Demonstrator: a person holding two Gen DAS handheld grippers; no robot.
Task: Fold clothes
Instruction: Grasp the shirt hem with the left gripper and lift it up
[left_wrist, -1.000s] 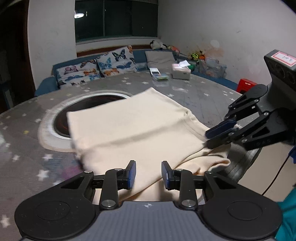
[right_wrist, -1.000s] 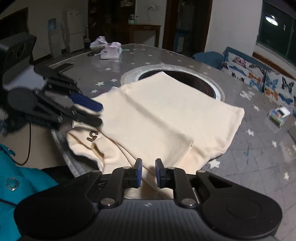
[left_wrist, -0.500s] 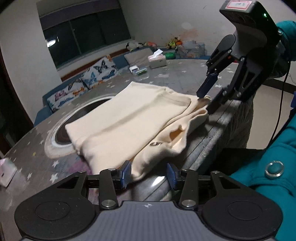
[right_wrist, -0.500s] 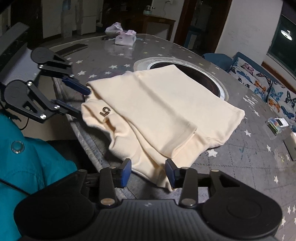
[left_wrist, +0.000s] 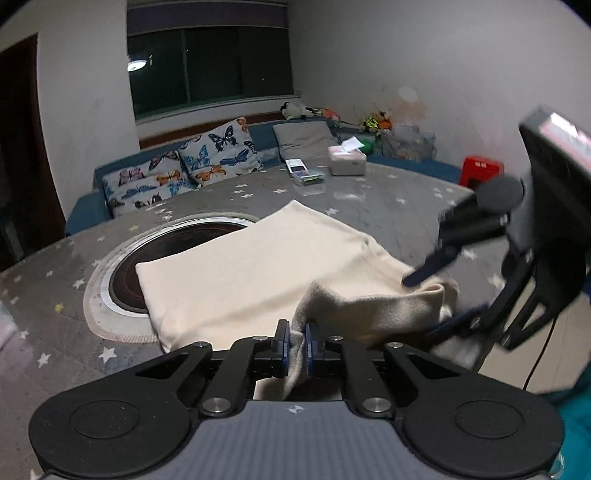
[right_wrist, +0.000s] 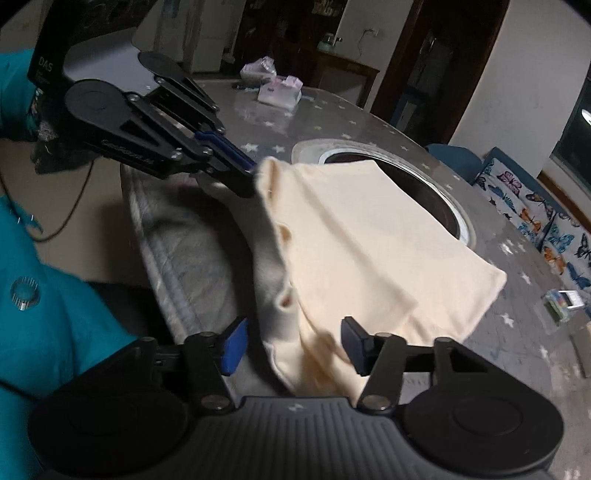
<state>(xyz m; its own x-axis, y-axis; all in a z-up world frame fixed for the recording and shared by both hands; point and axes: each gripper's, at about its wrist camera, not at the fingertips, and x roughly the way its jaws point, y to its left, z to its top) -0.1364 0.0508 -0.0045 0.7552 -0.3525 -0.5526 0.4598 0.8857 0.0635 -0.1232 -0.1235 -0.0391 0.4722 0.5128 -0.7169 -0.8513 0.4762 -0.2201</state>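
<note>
Shirt edge is pinched in left tool; right tool closing around hem, not gripping—clamp first, then lift both corners evenly.

I see the shirt on my desk, partly over the round hole; tissue box far behind it.

The cream garment covers much of the dark round inset in the worktop. Its near edge vanishes behind the left gripper, pinched between the jaws. The right gripper is smeared by motion, and the teal sleeve runs off-frame.
</note>
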